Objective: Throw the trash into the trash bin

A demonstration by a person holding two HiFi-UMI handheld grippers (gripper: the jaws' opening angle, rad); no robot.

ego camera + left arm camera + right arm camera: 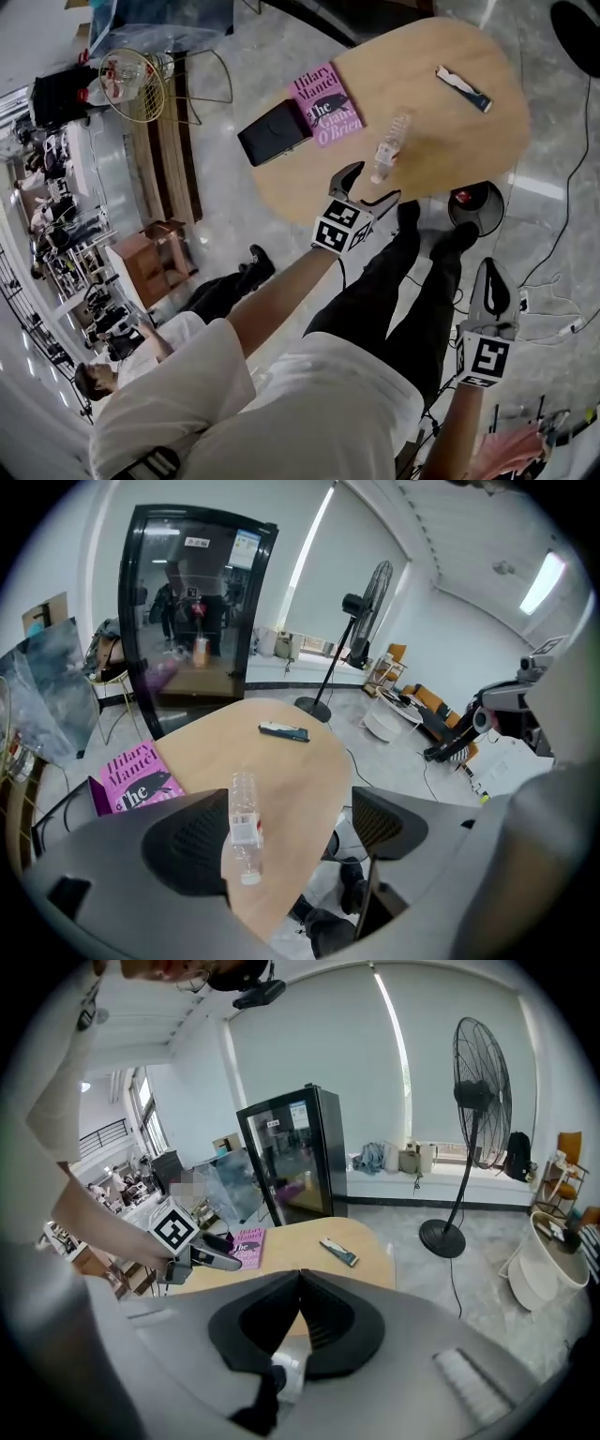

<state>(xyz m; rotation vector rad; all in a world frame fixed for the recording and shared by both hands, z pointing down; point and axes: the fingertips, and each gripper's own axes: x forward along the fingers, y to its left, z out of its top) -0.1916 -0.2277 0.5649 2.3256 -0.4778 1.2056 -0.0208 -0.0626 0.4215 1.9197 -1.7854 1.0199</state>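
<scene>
A clear plastic bottle point(388, 142) lies on its side near the front edge of the oval wooden table point(469, 141). My left gripper point(373, 183) hovers open just short of it. In the left gripper view the bottle point(244, 827) shows between the spread jaws, closer to the left one and untouched. A blue-and-white wrapper point(462, 88) lies at the table's far side. A black trash bin point(475, 208) stands on the floor under the table's right edge. My right gripper point(493, 274) hangs low at the right, shut and empty point(300, 1279).
A pink book point(325, 104) and a black wallet point(274, 132) lie on the table's left part. The person's legs and shoes point(441, 246) are between the table and the bin. A standing fan point(469, 1110) and a glass-door fridge point(291, 1152) stand beyond the table.
</scene>
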